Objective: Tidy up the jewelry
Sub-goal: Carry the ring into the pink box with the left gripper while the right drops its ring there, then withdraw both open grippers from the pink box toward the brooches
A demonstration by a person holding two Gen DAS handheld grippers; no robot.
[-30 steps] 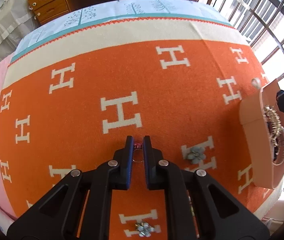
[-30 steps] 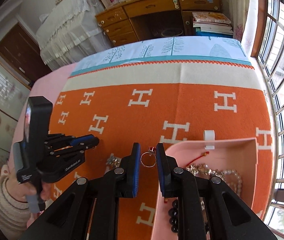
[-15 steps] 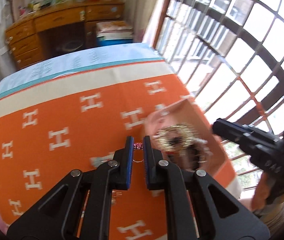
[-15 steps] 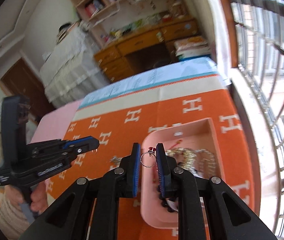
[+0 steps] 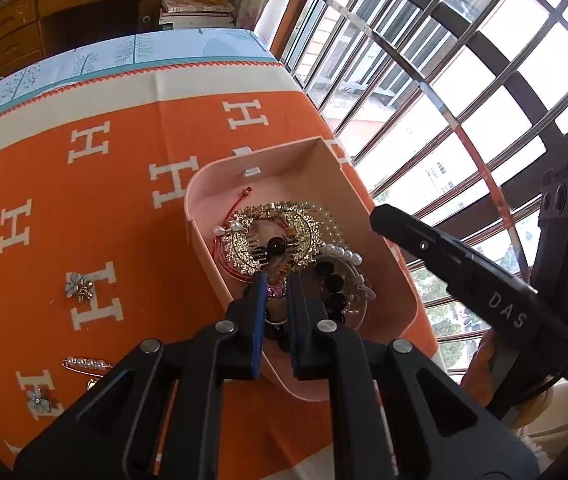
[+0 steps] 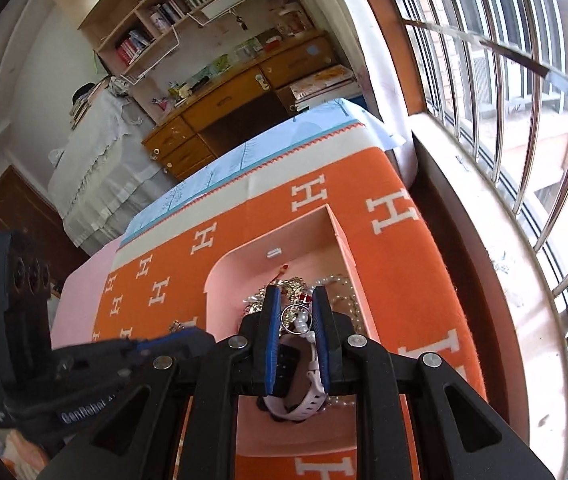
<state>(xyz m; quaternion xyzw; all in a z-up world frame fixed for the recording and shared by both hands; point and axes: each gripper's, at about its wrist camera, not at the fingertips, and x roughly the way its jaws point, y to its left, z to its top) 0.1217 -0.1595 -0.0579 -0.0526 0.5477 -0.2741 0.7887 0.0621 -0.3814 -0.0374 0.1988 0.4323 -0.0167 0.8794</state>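
A pink jewelry box point(image 5: 396, 280) lies open on the orange H-patterned cloth and holds a gold comb point(image 5: 275, 236), pearls and dark beads. My left gripper point(image 5: 273, 284) is above the box's near part, shut on a ring with a pink stone point(image 5: 273, 292). My right gripper point(image 6: 296, 300) is over the box point(image 6: 348, 248) too, shut on a silver ring with a red stone point(image 6: 294, 316). A white-strapped watch point(image 6: 296, 400) lies in the box below it.
On the cloth left of the box lie flower brooches point(image 5: 79, 286) point(image 5: 39, 400) and a pearl pin point(image 5: 85, 363). The window with bars point(image 5: 444, 80) is at the right, close to the cloth's edge. A wooden desk point(image 6: 235, 100) stands behind.
Both grippers have moved from above the cloth to over the pink box, each still holding its ring. The left one swung right; the box now lies right under it.
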